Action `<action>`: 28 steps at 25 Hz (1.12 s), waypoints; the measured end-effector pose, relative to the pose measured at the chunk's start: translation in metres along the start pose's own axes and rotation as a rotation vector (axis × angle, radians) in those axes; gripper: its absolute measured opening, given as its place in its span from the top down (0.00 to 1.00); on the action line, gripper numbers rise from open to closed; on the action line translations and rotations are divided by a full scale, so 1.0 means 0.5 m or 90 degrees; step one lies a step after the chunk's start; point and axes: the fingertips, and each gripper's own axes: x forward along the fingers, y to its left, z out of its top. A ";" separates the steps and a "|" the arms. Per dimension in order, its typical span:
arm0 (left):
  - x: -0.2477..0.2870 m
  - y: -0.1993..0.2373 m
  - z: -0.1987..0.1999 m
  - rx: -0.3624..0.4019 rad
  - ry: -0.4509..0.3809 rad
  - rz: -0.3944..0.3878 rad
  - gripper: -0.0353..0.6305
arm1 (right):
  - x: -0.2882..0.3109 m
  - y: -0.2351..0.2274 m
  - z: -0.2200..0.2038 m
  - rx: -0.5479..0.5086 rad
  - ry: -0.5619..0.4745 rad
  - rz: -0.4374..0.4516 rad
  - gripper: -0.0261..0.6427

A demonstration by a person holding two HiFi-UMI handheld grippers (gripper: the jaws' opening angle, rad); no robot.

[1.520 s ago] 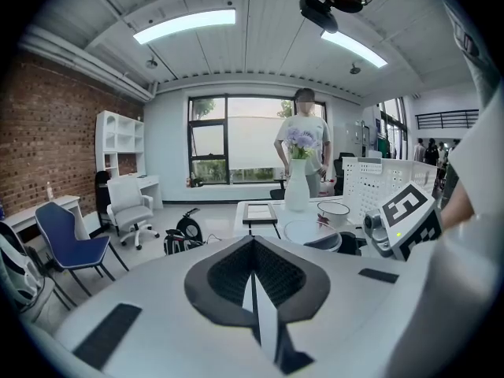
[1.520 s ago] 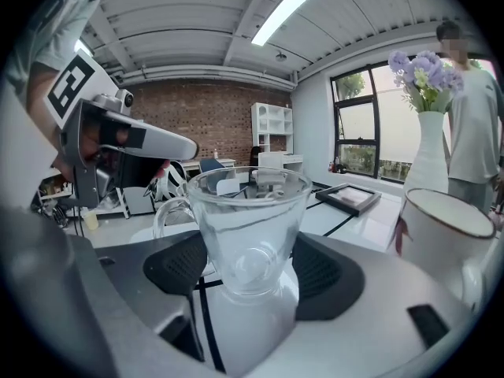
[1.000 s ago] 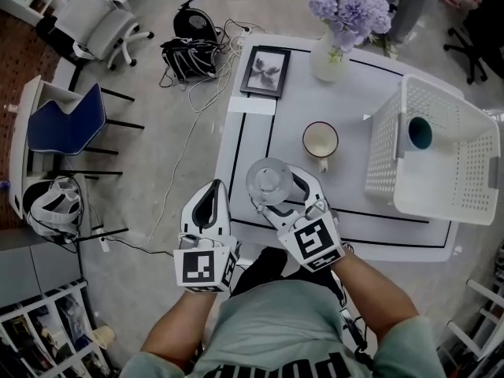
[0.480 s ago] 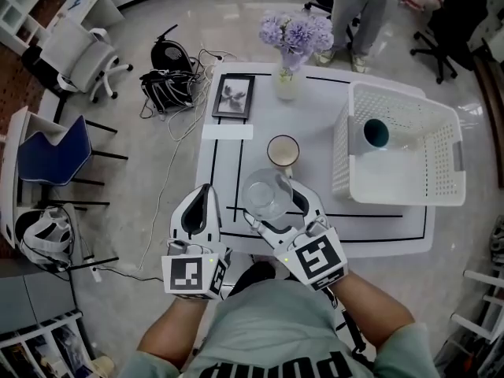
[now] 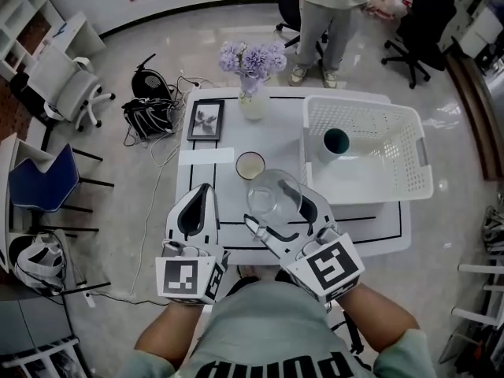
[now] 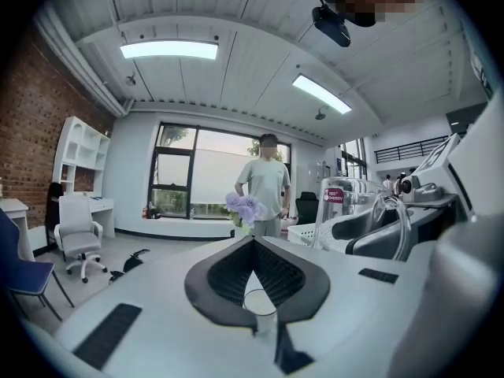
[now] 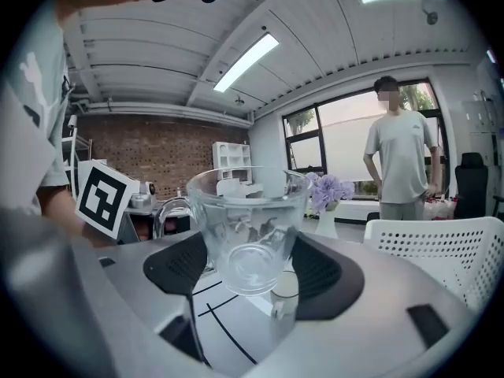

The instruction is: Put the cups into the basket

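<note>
Above the table [image 5: 368,231] — right gripper [image 7: 252,268] clamps glass cup [image 7: 247,225].

Clear glossy glass cup [image 5: 273,198], white perforated plastic basket [image 5: 409,157], perhaps ceramic mug [image 5: 250,165]

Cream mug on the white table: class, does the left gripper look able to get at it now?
Probably yes: the cream mug stands alone on the white table, bare tabletop between it and the empty left gripper. Its jaws are together and must open first.
</note>
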 end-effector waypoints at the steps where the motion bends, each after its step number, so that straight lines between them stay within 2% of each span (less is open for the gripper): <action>1: 0.007 -0.013 0.010 0.001 -0.004 -0.008 0.94 | -0.010 -0.013 0.008 -0.005 0.003 -0.010 0.47; 12: 0.086 -0.177 0.083 0.016 -0.034 -0.099 0.94 | -0.124 -0.154 0.040 -0.002 -0.008 -0.084 0.47; 19: 0.139 -0.277 0.109 0.021 -0.028 -0.143 0.94 | -0.189 -0.254 0.051 0.010 -0.005 -0.130 0.47; 28: 0.216 -0.358 0.122 0.043 -0.026 -0.160 0.94 | -0.230 -0.369 0.044 -0.008 0.012 -0.155 0.47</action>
